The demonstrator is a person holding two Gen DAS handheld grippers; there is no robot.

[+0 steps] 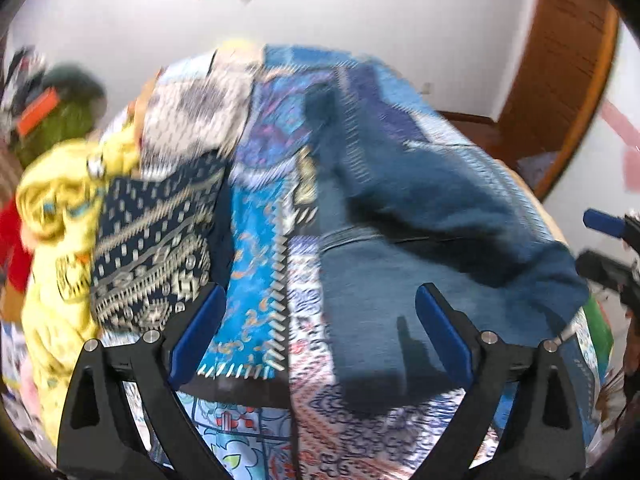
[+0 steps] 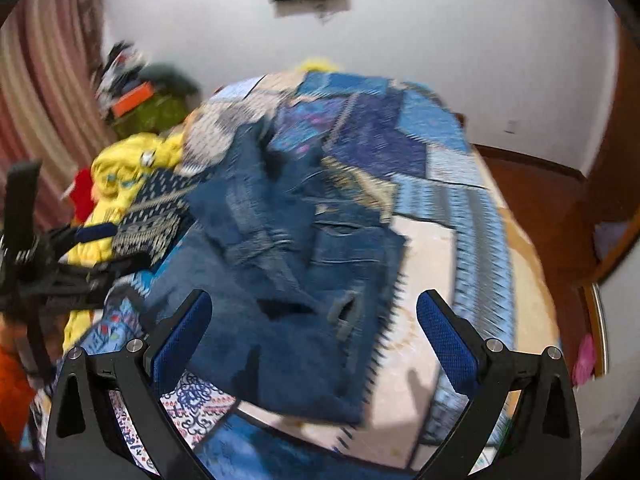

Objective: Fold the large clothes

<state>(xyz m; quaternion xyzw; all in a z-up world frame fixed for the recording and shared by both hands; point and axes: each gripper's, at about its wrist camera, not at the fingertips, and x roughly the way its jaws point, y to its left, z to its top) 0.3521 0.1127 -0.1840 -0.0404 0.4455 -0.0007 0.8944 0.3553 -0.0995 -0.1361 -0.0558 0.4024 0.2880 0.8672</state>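
Jeans (image 2: 288, 248) lie below both spread grippers, untouched.

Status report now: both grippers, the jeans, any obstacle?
Left gripper open, empty. Right gripper open, empty. Jeans loosely folded on patchwork quilt. Yellow garment lies beside.

Left hand-held gripper (image 1: 318, 322) jaws wide apart, nothing between — right hand-held gripper (image 2: 314, 330) likewise, tilted downward.

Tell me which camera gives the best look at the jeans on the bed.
The right wrist view. There the jeans lie nearly whole in the middle of the picture, with pocket and belt loop visible despite blur. In the left wrist view the jeans sit to the right, more blurred, showing little beyond dark folds and the waistband.
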